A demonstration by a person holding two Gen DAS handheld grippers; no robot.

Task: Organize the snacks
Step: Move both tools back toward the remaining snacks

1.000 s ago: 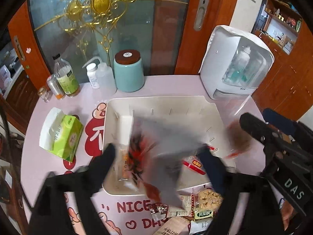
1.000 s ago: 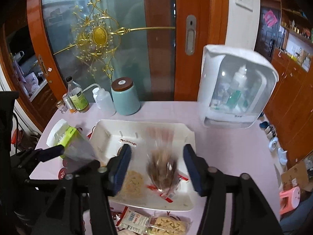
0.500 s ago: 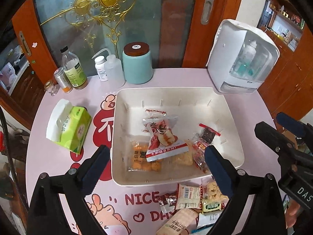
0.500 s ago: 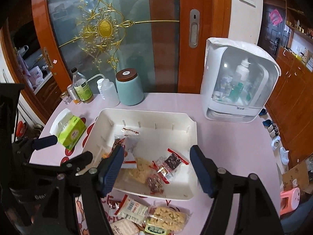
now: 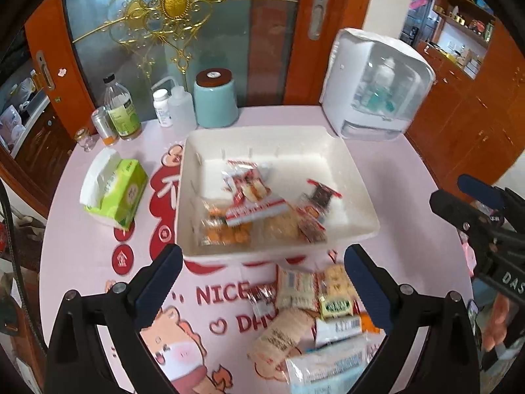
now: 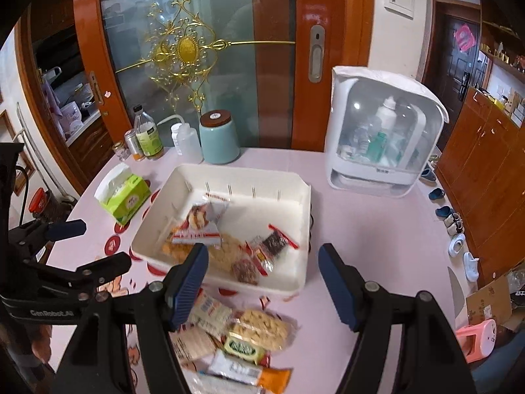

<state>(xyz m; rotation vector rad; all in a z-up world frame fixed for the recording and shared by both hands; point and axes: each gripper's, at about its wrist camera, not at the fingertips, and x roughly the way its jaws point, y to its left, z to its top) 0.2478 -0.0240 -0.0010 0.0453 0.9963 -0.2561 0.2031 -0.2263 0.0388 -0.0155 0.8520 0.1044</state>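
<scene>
Both grippers, left [image 5: 262,282] and right [image 6: 262,279], jaws wide, empty. Packets [image 6: 249,331] heaped just below them; a careless pinch could snag two, crushing biscuits.

A wooden sliding door [image 6: 272,65] with frosted glass and a gilded scroll ornament [image 6: 185,49] stands behind the pink surface [image 6: 377,229]. To the right, a white wall carries a switch plate [image 6: 398,0], and wooden cabinets [image 6: 485,164] run along that side. Small shoes [image 6: 454,223] lie on the floor.

Snacks [image 5: 262,210] in tray [image 5: 357,193], apparently more in front.
</scene>
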